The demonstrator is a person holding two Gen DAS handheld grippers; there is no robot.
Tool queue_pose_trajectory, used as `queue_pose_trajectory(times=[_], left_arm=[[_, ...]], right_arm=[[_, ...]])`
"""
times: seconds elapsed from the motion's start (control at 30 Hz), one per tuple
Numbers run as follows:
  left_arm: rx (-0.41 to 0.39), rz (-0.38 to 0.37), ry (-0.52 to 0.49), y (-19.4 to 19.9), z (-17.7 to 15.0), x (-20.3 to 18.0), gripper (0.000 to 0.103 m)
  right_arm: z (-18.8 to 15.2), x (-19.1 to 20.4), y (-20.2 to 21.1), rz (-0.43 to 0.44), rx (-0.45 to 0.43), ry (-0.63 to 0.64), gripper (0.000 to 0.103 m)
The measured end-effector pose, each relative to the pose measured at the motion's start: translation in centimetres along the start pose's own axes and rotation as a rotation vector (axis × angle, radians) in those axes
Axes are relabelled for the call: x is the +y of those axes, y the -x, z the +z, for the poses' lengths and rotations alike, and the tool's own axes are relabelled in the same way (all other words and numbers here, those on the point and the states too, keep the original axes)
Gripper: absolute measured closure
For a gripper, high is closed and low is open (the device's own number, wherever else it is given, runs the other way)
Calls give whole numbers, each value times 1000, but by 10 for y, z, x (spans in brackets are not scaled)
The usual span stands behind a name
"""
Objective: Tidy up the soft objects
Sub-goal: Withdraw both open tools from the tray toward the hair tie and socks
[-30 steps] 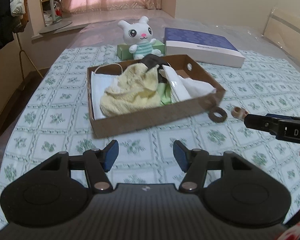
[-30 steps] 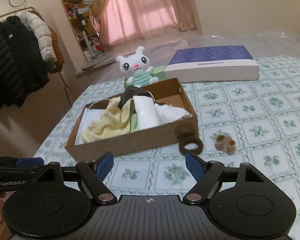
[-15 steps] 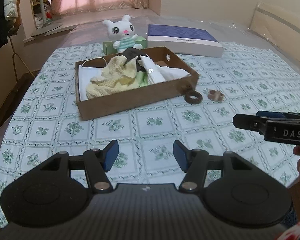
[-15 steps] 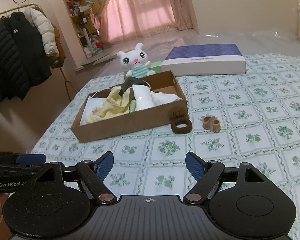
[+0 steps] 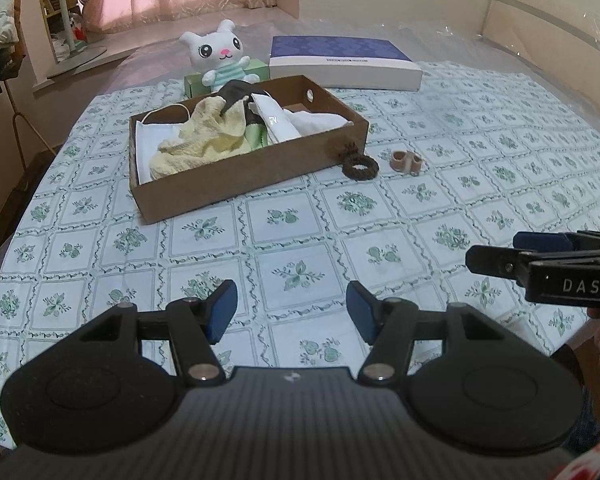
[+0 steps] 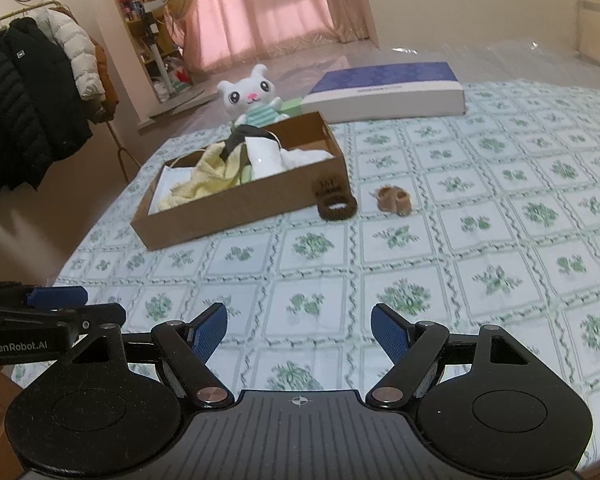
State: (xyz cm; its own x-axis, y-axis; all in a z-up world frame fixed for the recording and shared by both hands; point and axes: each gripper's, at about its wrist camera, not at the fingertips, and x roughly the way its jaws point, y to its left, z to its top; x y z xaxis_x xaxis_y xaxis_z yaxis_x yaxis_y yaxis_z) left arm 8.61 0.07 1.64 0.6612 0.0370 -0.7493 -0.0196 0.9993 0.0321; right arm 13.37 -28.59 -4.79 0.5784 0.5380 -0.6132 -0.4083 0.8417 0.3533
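Observation:
A brown cardboard box [image 5: 260, 168] [image 6: 236, 208] on the flowered tablecloth holds a yellow cloth [image 5: 204, 140] [image 6: 208, 178], white cloths, a face mask and a dark item. Beside its right end lie a dark brown hair tie [image 5: 360, 168] [image 6: 337, 208] and a small tan object [image 5: 406, 161] [image 6: 394, 202]. A white plush bunny [image 5: 218, 56] [image 6: 252, 98] sits behind the box. My left gripper [image 5: 287, 312] stands open and empty over the near cloth, well short of the box. My right gripper [image 6: 299, 334] is open and empty too, near the table's front.
A flat blue-and-white box [image 5: 342, 62] [image 6: 388, 90] lies at the back, with a green tissue box [image 5: 196, 80] by the bunny. A coat rack with jackets [image 6: 32, 92] stands left of the table. Curtains and shelves are farther back.
Both grippers have drawn back from the box toward the near edge of the table; the box and the small items now look smaller and farther off. Jaws unchanged.

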Motion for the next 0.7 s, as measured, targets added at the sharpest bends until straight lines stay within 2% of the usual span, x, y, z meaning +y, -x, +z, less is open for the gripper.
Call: queue_pose_trajectory(times=[0.7], left_arm=[[65, -7, -24, -29, -1, -13, 45]], right_arm=[[-15, -22, -8, -62, 34, -20, 24]])
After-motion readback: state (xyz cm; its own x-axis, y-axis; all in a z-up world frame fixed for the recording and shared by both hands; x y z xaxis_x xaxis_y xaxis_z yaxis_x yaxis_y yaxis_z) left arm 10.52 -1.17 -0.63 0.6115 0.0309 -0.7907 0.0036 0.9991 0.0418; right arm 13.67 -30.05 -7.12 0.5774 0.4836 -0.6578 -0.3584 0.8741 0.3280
